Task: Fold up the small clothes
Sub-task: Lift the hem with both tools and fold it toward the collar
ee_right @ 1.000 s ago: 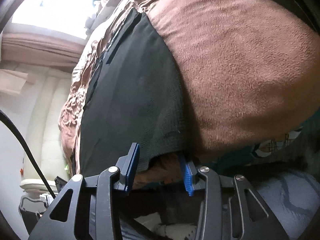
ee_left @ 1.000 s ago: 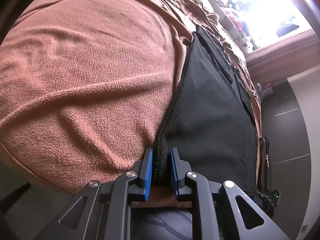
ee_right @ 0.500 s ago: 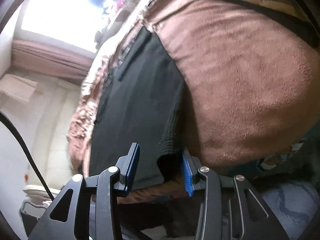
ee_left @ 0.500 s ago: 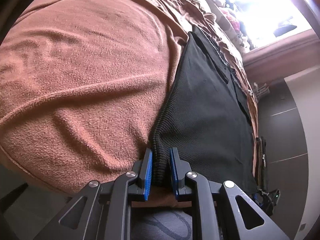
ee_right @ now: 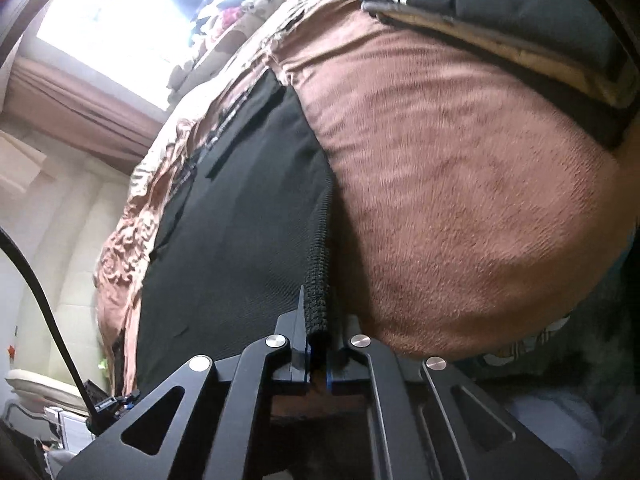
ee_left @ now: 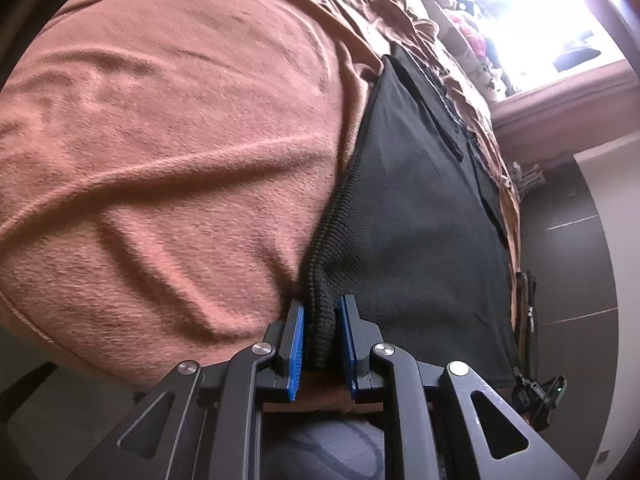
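Note:
A black knit garment (ee_left: 420,208) lies flat on a brown fleece blanket (ee_left: 180,140). In the left wrist view my left gripper (ee_left: 321,308) is shut on the near corner of its ribbed hem, which is bunched between the blue pads. In the right wrist view the same garment (ee_right: 248,232) stretches away from me. My right gripper (ee_right: 318,320) is shut on the other near corner, and the ribbed edge stands up out of the tightly closed jaws. Both corners sit at the blanket's near edge.
The blanket (ee_right: 460,200) covers a bed that runs toward a bright window (ee_right: 132,12). A dark folded item with a tan edge (ee_right: 500,12) lies at the far right. A black cable (ee_right: 40,292) hangs at the left. Dark tiled floor (ee_left: 560,272) is beside the bed.
My right gripper's jaws have closed from wide apart onto the garment's ribbed corner, after sliding in around it. The left gripper keeps the same grip and place.

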Demonstrator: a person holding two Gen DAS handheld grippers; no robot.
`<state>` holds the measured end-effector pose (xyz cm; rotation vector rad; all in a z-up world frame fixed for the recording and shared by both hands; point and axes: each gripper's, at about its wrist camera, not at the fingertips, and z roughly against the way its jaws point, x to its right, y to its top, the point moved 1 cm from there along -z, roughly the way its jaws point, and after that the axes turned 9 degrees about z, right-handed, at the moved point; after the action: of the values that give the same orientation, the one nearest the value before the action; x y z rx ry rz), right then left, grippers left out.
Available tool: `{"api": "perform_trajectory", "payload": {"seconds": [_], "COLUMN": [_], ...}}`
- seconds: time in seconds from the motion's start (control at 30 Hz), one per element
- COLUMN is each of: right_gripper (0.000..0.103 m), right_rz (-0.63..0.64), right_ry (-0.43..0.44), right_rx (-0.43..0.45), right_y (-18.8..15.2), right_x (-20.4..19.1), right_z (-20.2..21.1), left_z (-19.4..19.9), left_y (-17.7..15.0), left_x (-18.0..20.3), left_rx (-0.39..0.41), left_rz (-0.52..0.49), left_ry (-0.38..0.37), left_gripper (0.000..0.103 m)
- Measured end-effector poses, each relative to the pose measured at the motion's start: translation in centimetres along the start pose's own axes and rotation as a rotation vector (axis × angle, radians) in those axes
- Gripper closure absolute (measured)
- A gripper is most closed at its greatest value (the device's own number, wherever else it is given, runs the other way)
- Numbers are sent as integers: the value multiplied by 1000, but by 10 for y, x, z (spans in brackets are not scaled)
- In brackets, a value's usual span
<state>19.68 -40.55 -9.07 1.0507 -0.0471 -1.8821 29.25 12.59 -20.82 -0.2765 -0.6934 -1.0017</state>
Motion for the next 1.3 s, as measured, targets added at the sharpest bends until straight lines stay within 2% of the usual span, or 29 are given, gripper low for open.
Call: {"api": "perform_trajectory", "payload": {"seconds": [0.13,0.6,0.67,0.7,0.83,1.3], "right_gripper": [103,103,103,103,103,103], "right_rz": [-4,-18,-8,-5,23,110], "right_ry": [-3,1,-1,3,20,85], "right_rx": [-2,-2,-2,-2,8,54], "right_y": [-10,-6,-5,-5,-2,2], "right_x": [6,10,7,5,-2,-18], "right_z": [2,4,5,5,12,51], "left_z": [-1,-3,-1,1,19,88], "left_y": [-3,-6,-4,-5,-8,-23], "left_x": [4,-2,-2,-1,7,21], "left_rx": [-6,-19,1,7,62,143], "left_rz": [-35,-22,-23,-29,-48,-46], "left_ry": [42,16,37,40,-4,-121], "left_gripper": [86,82,94,96,97,97]}}
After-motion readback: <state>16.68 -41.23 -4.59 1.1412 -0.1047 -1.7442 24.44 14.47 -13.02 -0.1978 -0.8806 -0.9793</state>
